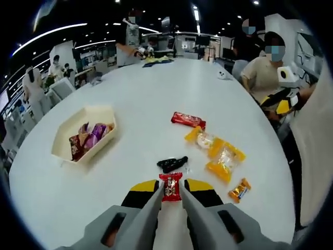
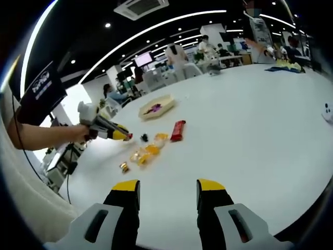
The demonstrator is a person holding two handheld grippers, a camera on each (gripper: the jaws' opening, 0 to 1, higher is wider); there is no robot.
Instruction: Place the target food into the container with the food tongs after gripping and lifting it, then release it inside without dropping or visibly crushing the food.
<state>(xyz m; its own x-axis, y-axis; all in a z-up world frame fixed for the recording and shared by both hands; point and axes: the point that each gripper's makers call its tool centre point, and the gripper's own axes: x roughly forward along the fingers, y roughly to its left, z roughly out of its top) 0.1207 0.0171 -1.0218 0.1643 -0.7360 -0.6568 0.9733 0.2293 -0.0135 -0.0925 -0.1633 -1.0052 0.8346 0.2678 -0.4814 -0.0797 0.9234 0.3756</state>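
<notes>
While the left gripper (image 1: pixel 171 194) is held low over the white table (image 1: pixel 145 99), a small red-wrapped candy (image 1: pixel 170 186) is seen pinched between its yellow-tipped jaws, which are closed almost fully onto the wrapper. Whether the candy is lifted clear of the table cannot be told. Just beyond the jaw tips a black wrapped piece (image 1: pixel 172 163) is seen lying on the table.

A cream hexagonal container (image 1: pixel 86 133) is placed to the left of the gripper in the left gripper view, well apart from it; purple and dark red wrapped pieces (image 1: pixel 89 136) are held inside. To the right, loose items are spread on the table: a red bar (image 1: pixel 188 120), two clear packets with yellow ends (image 1: pixel 218 153) touching each other, and a small orange-brown candy (image 1: pixel 239 189) apart from them. People are seated at the far edge of the table.

In the right gripper view, the right gripper (image 2: pixel 168 194) is seen with jaws wide apart and nothing between them, over bare table (image 2: pixel 250 120). The left gripper (image 2: pixel 112 133) is seen entering from the left, held by a hand (image 2: pixel 78 134), its tip near the black piece (image 2: pixel 144 137). Beyond it lie the yellow packets (image 2: pixel 147 152), the red bar (image 2: pixel 178 130), the small candy (image 2: pixel 125 166) and, farther off, the container (image 2: pixel 156 107).
</notes>
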